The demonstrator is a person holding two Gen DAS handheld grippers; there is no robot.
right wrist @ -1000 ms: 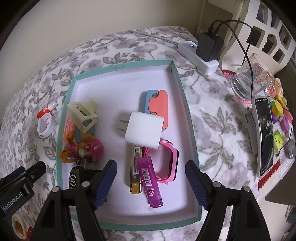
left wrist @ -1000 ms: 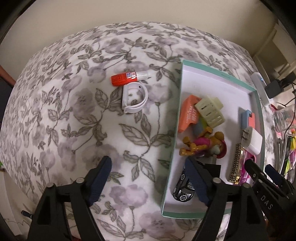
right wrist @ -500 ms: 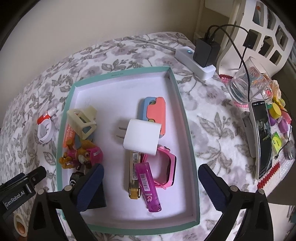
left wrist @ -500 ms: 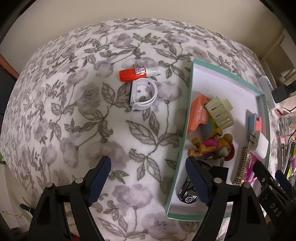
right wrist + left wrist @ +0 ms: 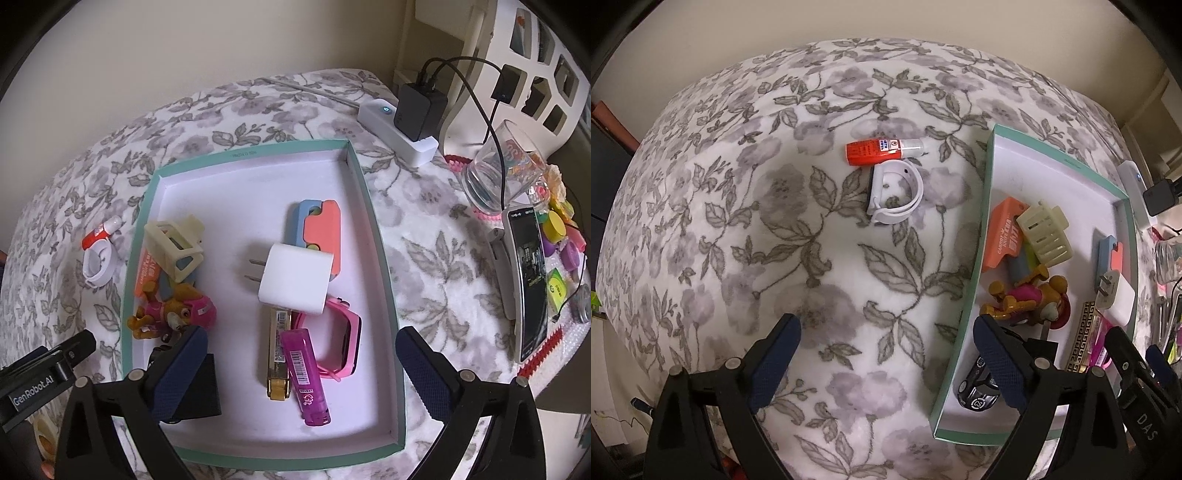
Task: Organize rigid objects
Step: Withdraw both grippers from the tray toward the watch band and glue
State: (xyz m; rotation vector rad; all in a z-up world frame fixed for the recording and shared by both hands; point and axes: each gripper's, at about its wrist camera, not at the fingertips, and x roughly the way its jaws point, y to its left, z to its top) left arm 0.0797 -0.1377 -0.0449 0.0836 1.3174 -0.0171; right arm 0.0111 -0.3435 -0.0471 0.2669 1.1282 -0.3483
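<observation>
Right wrist view: glossy cuboid charger (image 5: 293, 282) in tray (image 5: 384, 266) (both claws wide, empty; left opening).

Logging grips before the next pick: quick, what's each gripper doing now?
Left gripper: jaws opening, nothing between them.
Right gripper: wide open, holding nothing.

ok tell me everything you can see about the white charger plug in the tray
The white charger plug is a smooth, rounded-corner cube that looks like glossy plastic, with two flat metal prongs sticking out toward the tray's left side. It lies on its side near the middle of the teal-rimmed tray. Its far edge overlaps the blue-and-coral case, and its near edge sits over the end of the gold bar and the pink watch. No cable is attached, and neither claw touches it.
</observation>
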